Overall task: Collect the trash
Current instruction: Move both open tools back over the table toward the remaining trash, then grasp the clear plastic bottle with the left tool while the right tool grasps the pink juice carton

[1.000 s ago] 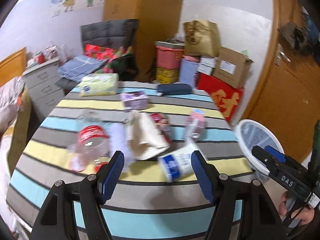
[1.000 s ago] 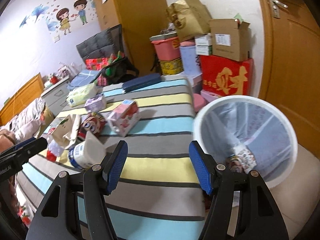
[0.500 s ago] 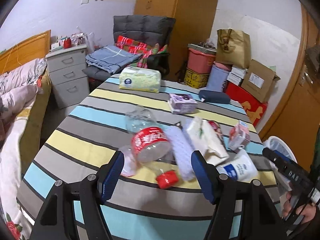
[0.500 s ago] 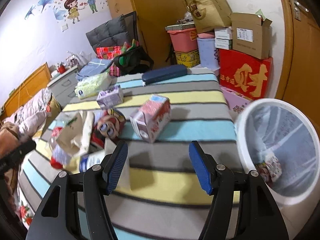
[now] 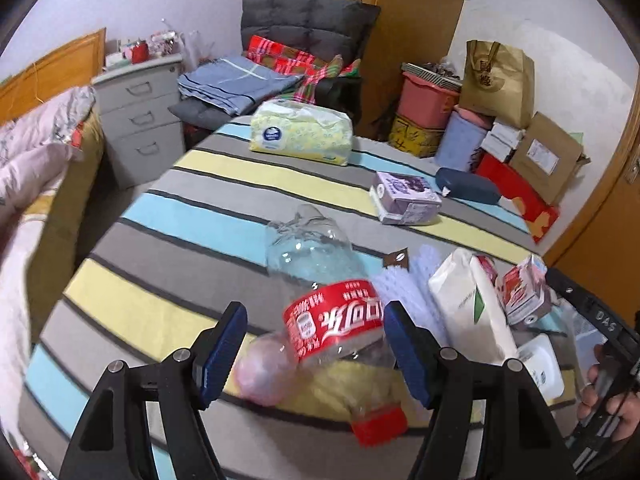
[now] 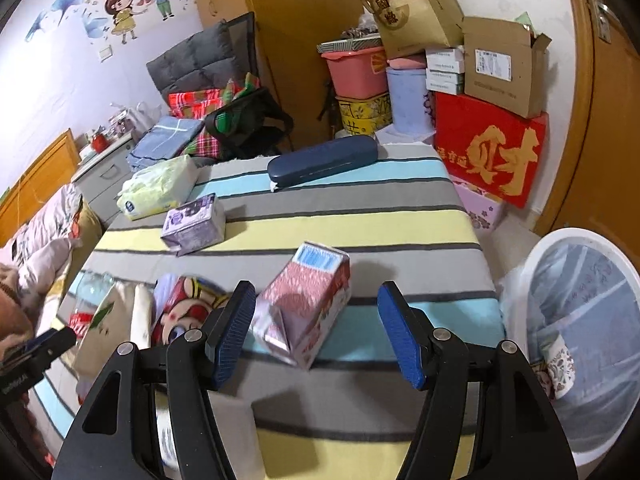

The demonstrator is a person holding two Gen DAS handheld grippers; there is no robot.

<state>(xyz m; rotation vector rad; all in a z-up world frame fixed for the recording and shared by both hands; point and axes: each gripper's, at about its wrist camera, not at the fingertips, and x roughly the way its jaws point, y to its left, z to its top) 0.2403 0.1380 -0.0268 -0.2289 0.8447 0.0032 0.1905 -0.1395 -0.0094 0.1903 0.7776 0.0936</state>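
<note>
An empty clear cola bottle (image 5: 320, 280) with a red label and red cap lies on the striped table (image 5: 208, 216). My left gripper (image 5: 314, 354) is open, its blue pads either side of the bottle's lower half. A pink milk carton (image 6: 308, 304) lies on its side between the pads of my open right gripper (image 6: 316, 332); it also shows in the left wrist view (image 5: 522, 288). A white paper bag (image 5: 468, 304), a snack wrapper with a cartoon face (image 6: 184, 308) and a white cup (image 5: 540, 364) lie between them. The white trash bin (image 6: 580, 320) stands right of the table.
A yellow tissue pack (image 5: 300, 132), a purple tissue pack (image 5: 404, 200) and a dark blue case (image 6: 324, 160) lie farther back on the table. Boxes and a red carton (image 6: 488, 152) are stacked by the wall. A bed (image 5: 32, 168) and drawers (image 5: 140, 112) stand left.
My left gripper has moved left and closed in on the cola bottle. My right gripper has swung from the bin toward the table and now frames the pink carton.
</note>
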